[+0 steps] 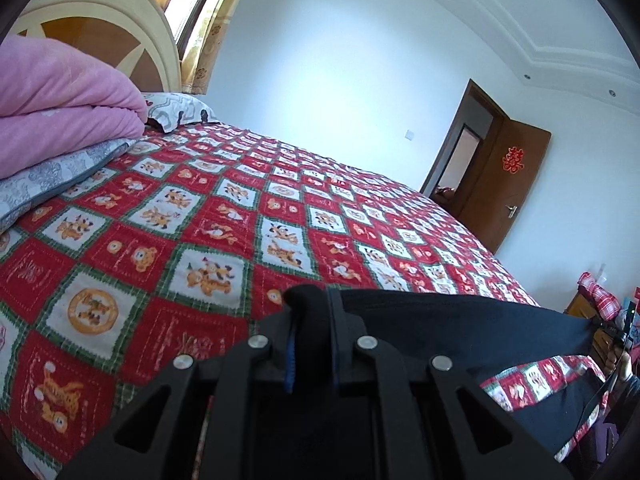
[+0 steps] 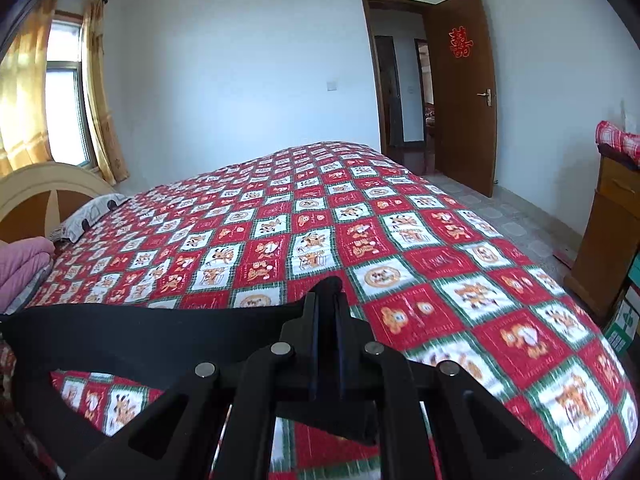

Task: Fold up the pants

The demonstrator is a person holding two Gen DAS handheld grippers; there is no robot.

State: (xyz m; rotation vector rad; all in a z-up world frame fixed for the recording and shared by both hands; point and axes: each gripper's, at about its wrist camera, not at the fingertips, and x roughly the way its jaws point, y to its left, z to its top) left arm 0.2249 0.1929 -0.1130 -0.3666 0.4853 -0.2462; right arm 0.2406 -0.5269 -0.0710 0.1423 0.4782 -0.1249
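Two claws, left claw (image 1: 310,300), right claw (image 2: 328,292), pinching black pants (image 1: 460,320), legs unseen

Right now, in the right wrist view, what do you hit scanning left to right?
Yellow patterned curtain → arched cream wooden headboard → right tool shut on stretched black pants → open brown wooden door → orange wooden cabinet.

Black pants (image 1: 460,316) over a red, white and green checked cartoon-tiger bedspread (image 2: 400,240); pink quilt (image 1: 60,92) at far left.
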